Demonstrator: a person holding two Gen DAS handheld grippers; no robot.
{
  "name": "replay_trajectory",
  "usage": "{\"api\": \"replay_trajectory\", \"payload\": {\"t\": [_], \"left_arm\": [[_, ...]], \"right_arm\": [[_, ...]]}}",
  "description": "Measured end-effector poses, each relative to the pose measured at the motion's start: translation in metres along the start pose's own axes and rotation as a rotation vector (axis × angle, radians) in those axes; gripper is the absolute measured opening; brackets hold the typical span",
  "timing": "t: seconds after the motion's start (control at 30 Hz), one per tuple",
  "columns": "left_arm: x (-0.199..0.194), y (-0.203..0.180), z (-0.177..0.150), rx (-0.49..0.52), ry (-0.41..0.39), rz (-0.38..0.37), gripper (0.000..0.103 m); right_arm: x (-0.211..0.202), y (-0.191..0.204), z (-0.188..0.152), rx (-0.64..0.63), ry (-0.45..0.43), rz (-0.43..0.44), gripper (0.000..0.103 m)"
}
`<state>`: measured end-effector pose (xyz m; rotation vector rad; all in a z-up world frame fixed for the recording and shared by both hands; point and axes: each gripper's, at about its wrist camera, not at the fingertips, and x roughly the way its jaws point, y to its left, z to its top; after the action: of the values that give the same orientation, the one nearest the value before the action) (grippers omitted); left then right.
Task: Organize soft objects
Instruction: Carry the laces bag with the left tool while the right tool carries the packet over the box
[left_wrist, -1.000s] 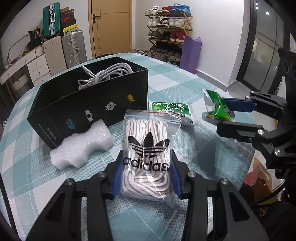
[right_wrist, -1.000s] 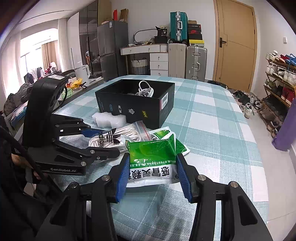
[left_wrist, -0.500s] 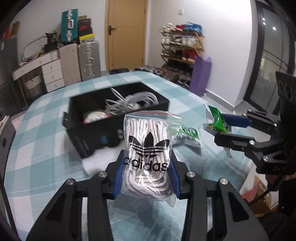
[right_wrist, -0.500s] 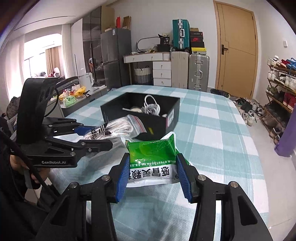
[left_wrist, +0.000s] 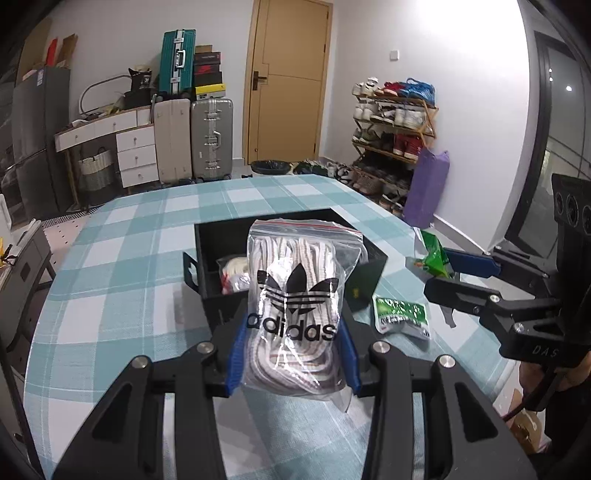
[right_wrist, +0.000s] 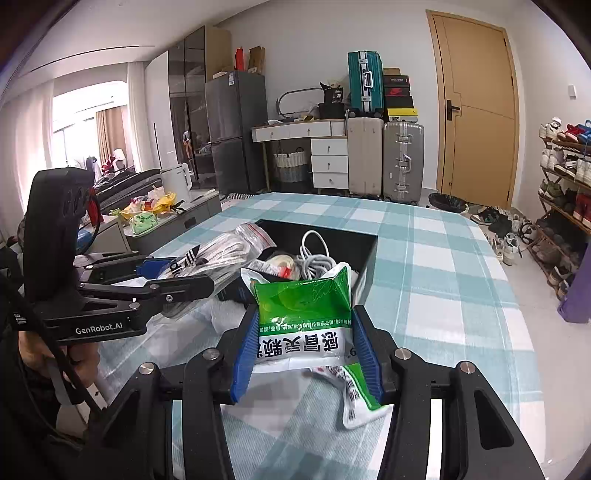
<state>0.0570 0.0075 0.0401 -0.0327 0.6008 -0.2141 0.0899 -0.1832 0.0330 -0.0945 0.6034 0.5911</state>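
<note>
My left gripper is shut on a clear zip bag of white laces printed with a black logo, held up in front of the open black box. My right gripper is shut on a green and white sachet, lifted just short of the black box. In the right wrist view the left gripper reaches in from the left, the bag of laces over the box's near corner. The box holds a white cable and a small wrapped item.
A second green sachet lies on the teal checked tablecloth to the right of the box. White foam shows in front of the box. Suitcases, drawers and a shoe rack stand beyond the table's far edge.
Both grippers have risen and moved toward the box with their bags. The laces bag, low near the foam before, now hangs in front of the box's opening; the left view swung left.
</note>
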Motion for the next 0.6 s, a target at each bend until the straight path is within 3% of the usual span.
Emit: {"api": "replay_trajectory", "payload": {"t": [0.6], "left_arm": [[0.029, 0.028, 0.036, -0.066, -0.073, 0.068, 0.041]], "right_arm": [[0.040, -0.006, 0.043, -0.007, -0.007, 0.023, 0.049]]}}
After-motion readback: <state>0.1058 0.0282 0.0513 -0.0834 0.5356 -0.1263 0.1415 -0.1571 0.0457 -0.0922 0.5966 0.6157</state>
